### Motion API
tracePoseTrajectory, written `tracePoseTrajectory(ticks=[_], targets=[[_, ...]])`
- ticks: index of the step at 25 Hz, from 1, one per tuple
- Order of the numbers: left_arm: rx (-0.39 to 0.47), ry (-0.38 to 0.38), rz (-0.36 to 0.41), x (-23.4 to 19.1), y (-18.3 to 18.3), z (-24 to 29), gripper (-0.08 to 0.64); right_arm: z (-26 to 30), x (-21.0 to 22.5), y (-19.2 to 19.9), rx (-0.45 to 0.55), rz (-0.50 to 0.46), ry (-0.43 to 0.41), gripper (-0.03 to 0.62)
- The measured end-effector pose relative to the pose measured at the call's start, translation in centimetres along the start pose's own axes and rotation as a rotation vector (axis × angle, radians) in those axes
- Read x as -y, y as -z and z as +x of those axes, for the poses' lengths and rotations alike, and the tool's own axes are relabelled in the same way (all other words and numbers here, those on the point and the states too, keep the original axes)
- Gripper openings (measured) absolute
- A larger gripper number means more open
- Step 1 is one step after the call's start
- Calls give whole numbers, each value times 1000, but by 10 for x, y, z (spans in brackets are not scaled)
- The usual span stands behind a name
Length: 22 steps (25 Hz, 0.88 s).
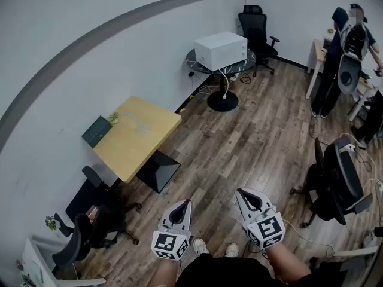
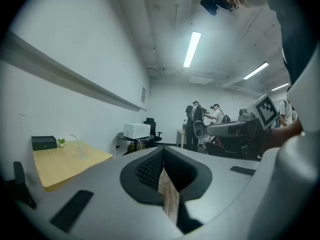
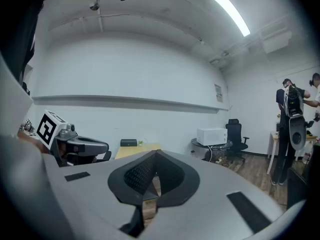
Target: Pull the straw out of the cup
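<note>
Left gripper and right gripper: fingers pressed together, empty. The cup stands far off on the counter — its straw looks light and bendy; I'd pinch gently near its top.

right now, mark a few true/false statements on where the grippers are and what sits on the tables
1. The left gripper and the right gripper are both far from the wooden table. True.
2. The left gripper holds the straw. False: its jaws are shut on nothing; the straw stands in the cup on the wooden table.
3. A white box sits on the round dark table. True.
4. The dark green box lies on the floor. False: it is on the wooden table, by the wall.
</note>
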<state>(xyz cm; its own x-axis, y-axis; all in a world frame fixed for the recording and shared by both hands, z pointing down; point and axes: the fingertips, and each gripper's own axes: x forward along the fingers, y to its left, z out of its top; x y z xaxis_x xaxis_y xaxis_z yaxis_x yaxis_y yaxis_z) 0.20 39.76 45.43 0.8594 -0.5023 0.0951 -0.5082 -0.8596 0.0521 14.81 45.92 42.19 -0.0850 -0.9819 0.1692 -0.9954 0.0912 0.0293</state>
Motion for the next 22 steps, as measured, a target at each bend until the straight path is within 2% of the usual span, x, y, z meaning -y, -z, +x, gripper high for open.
tracePoseTrajectory(ticks=[4, 13, 18, 19, 21, 22], targets=[[-24, 45, 7, 6, 7, -3, 18, 3, 1, -2, 1, -7, 26, 18], [-28, 21, -18, -29, 10, -7, 18, 18, 15, -8, 47, 59, 64, 18], [1, 40, -44, -45, 8, -14, 21, 34, 0, -12, 59, 58, 9, 18], [6, 46, -41, -48, 7, -15, 35, 38, -7, -13, 60, 58, -2, 18], [11, 47, -34, -58, 5, -17, 127, 48, -21, -14, 59, 54, -22, 18], [14, 41, -35, -64, 5, -18, 139, 53, -29, -14, 55, 51, -34, 20]])
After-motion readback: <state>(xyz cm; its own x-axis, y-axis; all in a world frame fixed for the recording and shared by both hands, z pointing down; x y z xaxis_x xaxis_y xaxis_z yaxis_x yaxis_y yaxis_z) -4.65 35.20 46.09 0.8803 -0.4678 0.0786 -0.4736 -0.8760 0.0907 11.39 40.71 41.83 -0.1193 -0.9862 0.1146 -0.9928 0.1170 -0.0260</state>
